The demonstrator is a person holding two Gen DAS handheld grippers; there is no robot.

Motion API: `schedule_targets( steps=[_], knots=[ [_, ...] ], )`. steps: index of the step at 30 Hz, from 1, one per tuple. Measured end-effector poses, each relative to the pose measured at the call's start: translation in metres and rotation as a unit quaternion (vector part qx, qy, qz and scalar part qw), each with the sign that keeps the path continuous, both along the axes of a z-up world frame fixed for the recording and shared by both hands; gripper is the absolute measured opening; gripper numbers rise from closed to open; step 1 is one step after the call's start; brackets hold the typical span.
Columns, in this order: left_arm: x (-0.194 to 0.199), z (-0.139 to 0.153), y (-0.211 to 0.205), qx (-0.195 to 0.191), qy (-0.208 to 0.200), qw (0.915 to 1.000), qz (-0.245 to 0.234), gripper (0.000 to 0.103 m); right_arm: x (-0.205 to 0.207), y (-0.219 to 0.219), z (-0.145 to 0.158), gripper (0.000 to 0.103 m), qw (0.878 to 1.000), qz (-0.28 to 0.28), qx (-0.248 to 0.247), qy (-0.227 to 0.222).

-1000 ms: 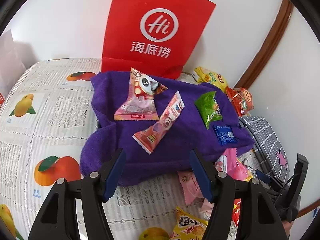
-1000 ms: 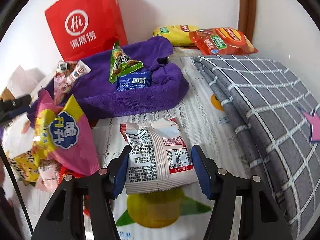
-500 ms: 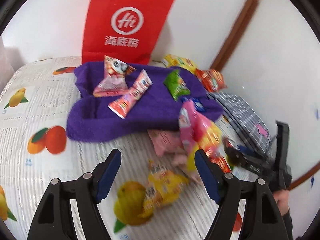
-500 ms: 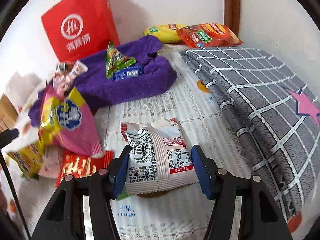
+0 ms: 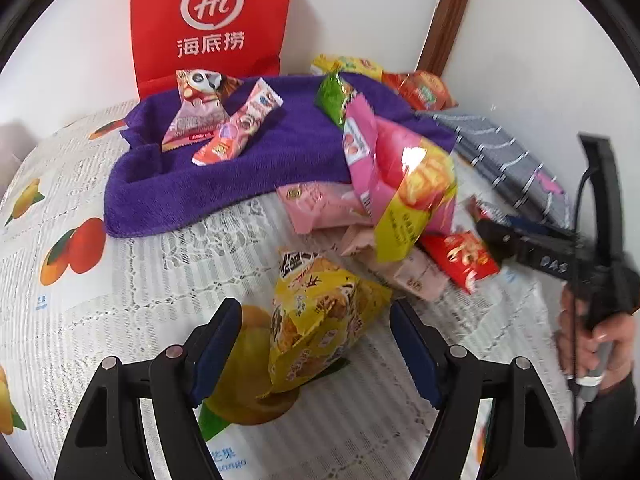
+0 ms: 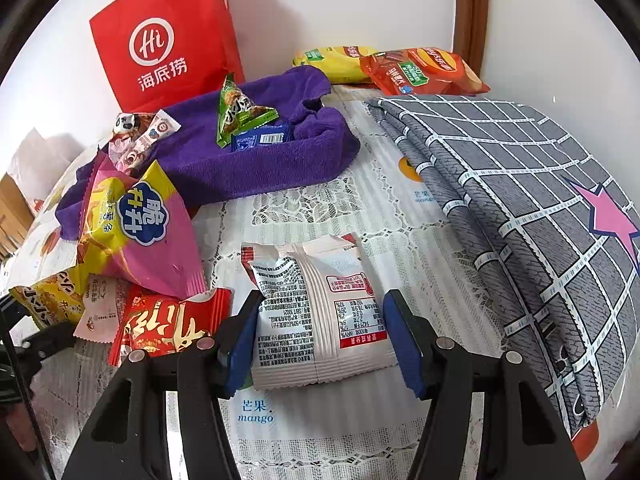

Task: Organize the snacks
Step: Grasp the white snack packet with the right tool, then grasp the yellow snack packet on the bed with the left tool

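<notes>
- Left gripper (image 5: 314, 334) has swung away from the purple towel (image 5: 248, 168) over the last second and now sits low over the loose pile — jaws wide open, straddling the yellow snack bag (image 5: 320, 320) but not touching it.
- Change means the left side has picked its next target; likely a pinch on that yellow bag, then a carry to the towel.
- Right gripper (image 6: 320, 334) has barely shifted: jaws still apart around the white snack packet (image 6: 320, 312), left pad at its edge, right pad with a gap; packet lies flat on the fruit-print tablecloth (image 6: 360, 208), so no real grasp.
- Sorted so far — panda packet (image 5: 198, 110), pink wafer bar (image 5: 240, 124), green packet (image 6: 236, 114), blue packet (image 6: 262, 140) lie on the towel.
- Left to sort: pink-yellow chip bag (image 6: 132, 224), red packet (image 6: 164, 324), both in the pile beside the towel.
- Red paper bag (image 6: 168, 36) stands at the wall behind the towel, untouched.
</notes>
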State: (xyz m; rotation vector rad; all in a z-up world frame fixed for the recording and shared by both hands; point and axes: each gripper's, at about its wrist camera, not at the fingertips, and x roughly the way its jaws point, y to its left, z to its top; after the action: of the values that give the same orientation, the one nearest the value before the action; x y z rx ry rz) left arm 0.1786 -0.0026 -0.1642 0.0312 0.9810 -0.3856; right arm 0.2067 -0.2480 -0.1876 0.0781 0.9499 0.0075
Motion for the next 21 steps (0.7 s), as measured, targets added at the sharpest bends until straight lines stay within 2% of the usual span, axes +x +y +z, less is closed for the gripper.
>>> schedule_targets(
  steps=[2, 4, 5, 8, 14, 21],
  knots=[
    [0.0, -0.003, -0.004, 0.01, -0.007, 0.9999, -0.002, 0.073, 0.0, 0.002, 0.0, 0.061, 1.0, 0.0, -0.006, 0.001],
    [0.0, -0.002, -0.005, 0.015, -0.012, 0.9998, -0.004, 0.063, 0.0, 0.004, 0.0, 0.061, 1.0, 0.0, -0.009, 0.001],
    [-0.001, -0.001, -0.005, 0.013, -0.014, 0.9998, -0.004, 0.051, 0.0, 0.003, 0.0, 0.061, 1.0, 0.0, -0.008, 0.001],
    [0.001, 0.001, -0.001, -0.002, -0.012, 0.9999, 0.0, 0.046, 0.0, 0.002, 0.0, 0.061, 1.0, 0.0, -0.004, 0.0],
    [-0.006, 0.017, 0.006, -0.021, -0.028, 0.9994, 0.001, 0.044, 0.0, 0.0, 0.0, 0.06, 1.0, 0.0, -0.001, -0.001],
    [-0.013, 0.041, 0.012, -0.036, -0.055, 0.9978, -0.002, 0.044, -0.005, -0.006, 0.003, 0.057, 1.0, -0.003, 0.027, -0.012]
  ],
)
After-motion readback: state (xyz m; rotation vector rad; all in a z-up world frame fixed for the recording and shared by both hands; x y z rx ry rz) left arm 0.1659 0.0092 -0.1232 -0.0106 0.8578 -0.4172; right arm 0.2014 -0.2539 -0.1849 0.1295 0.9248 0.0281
